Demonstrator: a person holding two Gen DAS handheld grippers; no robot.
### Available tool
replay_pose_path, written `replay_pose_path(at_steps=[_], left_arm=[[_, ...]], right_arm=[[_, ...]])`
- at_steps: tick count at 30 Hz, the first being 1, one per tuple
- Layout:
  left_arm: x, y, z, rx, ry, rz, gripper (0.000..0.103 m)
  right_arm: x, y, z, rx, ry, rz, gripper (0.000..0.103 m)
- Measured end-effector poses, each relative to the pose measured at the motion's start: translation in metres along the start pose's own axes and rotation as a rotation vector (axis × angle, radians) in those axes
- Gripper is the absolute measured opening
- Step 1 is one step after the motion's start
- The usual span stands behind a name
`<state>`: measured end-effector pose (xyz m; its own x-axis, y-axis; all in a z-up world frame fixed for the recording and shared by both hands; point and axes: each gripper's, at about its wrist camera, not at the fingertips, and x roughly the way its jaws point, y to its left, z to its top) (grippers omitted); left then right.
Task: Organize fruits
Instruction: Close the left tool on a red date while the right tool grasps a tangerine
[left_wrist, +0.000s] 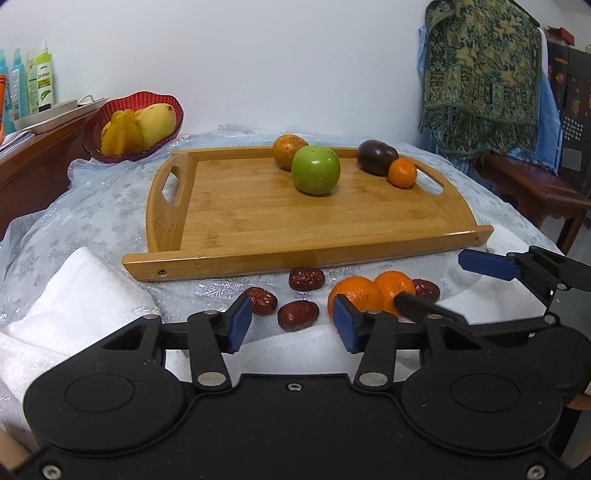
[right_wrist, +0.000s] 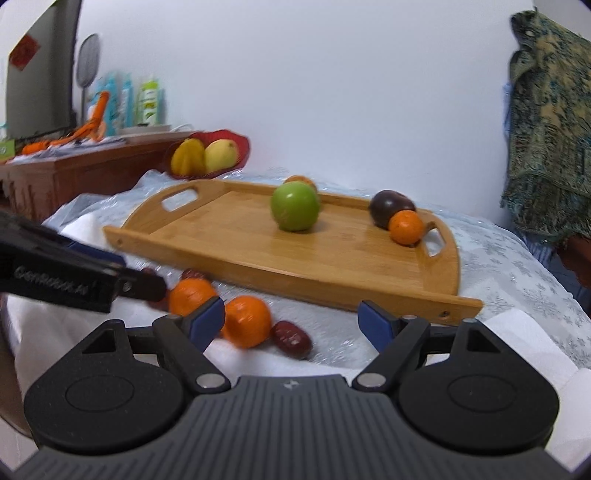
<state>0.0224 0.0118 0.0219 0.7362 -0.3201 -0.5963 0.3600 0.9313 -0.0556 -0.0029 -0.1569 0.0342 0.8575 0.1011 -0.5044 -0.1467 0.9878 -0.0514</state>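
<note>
The left gripper (left_wrist: 291, 325) stands partly open over a red date (left_wrist: 297, 315), not pressing it. The right gripper (right_wrist: 291, 325) gapes wide and empty beside two oranges (right_wrist: 245, 321) lying before the wooden tray (left_wrist: 295, 258).
</note>
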Motion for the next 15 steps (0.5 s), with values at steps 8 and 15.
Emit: replay_pose_path(at_steps=[8,15], left_arm=[[0.006,0.000,-0.003,0.003,0.026,-0.013,0.033],[0.010,-0.004,-0.003,0.010,0.035,-0.025,0.024]], right_arm=[[-0.001,0.012,-0.005,-0.051,0.020,0.035,0.061],[-0.002,0.021,-0.006,-0.102,0.011,0.067,0.040]])
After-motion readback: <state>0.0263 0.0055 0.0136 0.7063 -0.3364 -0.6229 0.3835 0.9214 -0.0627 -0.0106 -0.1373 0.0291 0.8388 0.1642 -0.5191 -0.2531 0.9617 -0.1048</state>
